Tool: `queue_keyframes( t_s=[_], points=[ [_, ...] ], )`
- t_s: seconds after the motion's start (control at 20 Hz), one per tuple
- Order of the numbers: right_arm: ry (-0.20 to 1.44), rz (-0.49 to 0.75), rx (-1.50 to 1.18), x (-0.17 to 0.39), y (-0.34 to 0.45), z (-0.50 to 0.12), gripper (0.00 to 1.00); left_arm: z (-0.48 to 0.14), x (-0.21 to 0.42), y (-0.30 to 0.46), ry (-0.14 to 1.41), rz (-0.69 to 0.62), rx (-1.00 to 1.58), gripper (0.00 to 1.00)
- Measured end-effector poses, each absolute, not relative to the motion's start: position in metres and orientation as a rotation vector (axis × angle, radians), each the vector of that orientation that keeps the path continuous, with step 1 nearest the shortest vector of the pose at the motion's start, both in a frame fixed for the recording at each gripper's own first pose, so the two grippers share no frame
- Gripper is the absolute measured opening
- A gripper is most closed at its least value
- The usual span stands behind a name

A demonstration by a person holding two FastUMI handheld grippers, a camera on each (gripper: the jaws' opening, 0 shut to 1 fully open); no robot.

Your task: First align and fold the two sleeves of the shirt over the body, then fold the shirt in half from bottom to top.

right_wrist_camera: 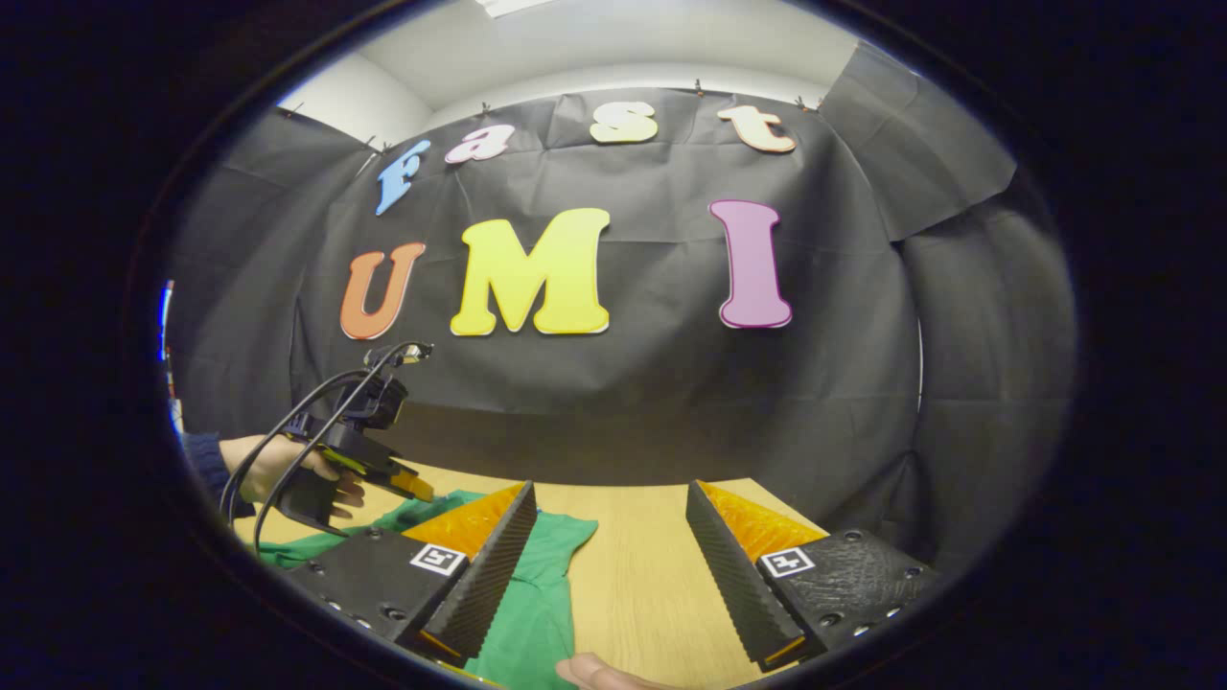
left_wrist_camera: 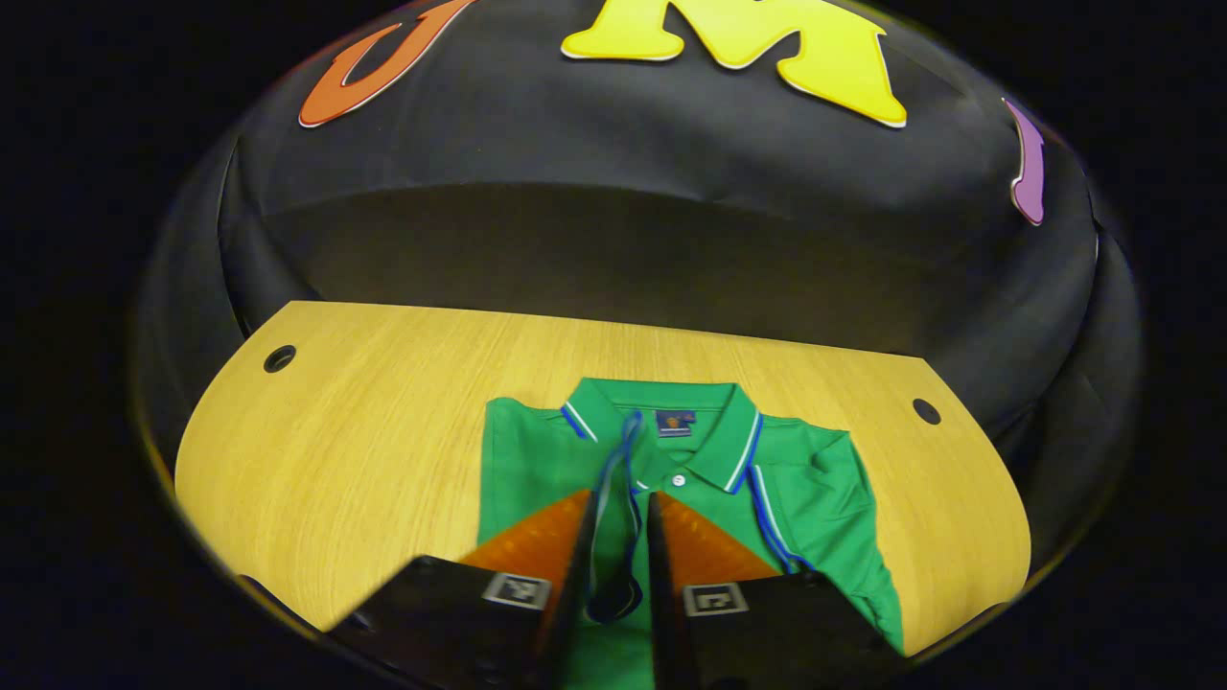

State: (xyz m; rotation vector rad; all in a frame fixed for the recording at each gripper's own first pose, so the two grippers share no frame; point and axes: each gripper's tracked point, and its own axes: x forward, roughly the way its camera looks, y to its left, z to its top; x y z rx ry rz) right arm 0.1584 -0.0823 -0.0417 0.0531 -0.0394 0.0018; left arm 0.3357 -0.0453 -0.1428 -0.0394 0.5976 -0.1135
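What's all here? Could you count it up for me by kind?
Green polo shirt: 1
Wooden table: 1
Handheld grippers: 2, the left gripper and the right gripper
Holes in the tabletop: 2, one at the left, one at the right
Total: 6

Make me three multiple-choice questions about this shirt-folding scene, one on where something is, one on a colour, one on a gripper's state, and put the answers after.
1. Where does the shirt lie?
A. On the wooden table
B. On the floor
C. Hung on the booth wall

2. What colour is the shirt's body?
A. Red
B. Green
C. White

3. How does the right gripper stand?
A. Shut on the collar
B. Shut on a sleeve
C. Open, with nothing between its fingers

Answers:
1 A, the shirt is spread on the wood surface, collar toward the far edge.
2 B, the fabric is green, with blue and white stripes along the collar.
3 C, bare table shows in the wide gap between its fingers.
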Motion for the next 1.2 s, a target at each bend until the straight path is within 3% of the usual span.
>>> queue_keyframes(
  t_s=[0.1,0.4,0.45,0.65,0.95,1.05,1.2],
  points=[
    [-0.032,0.008,0.081,0.160,-0.084,-0.041,0.94,-0.137,0.324,-0.068,0.598,-0.152,-0.103,1.00],
    [-0.012,0.059,0.105,0.151,-0.071,-0.036,0.95,-0.077,0.265,-0.053,0.478,-0.140,-0.038,1.00],
    [-0.008,0.067,0.107,0.147,-0.071,-0.033,0.92,-0.065,0.253,-0.051,0.450,-0.145,-0.037,1.00],
    [0.000,0.092,0.111,0.107,-0.061,-0.019,0.95,-0.032,0.190,-0.028,0.342,-0.142,-0.007,1.00],
    [-0.015,0.073,0.036,0.033,-0.061,-0.017,0.95,-0.039,0.096,0.010,0.270,-0.137,-0.008,1.00],
    [-0.014,0.060,0.013,0.010,-0.060,-0.026,0.91,-0.050,0.070,0.023,0.265,-0.119,-0.029,1.00],
    [0.011,0.006,0.018,-0.020,-0.071,-0.052,0.96,-0.075,0.036,0.030,0.289,-0.161,-0.075,1.00]
  ],
)
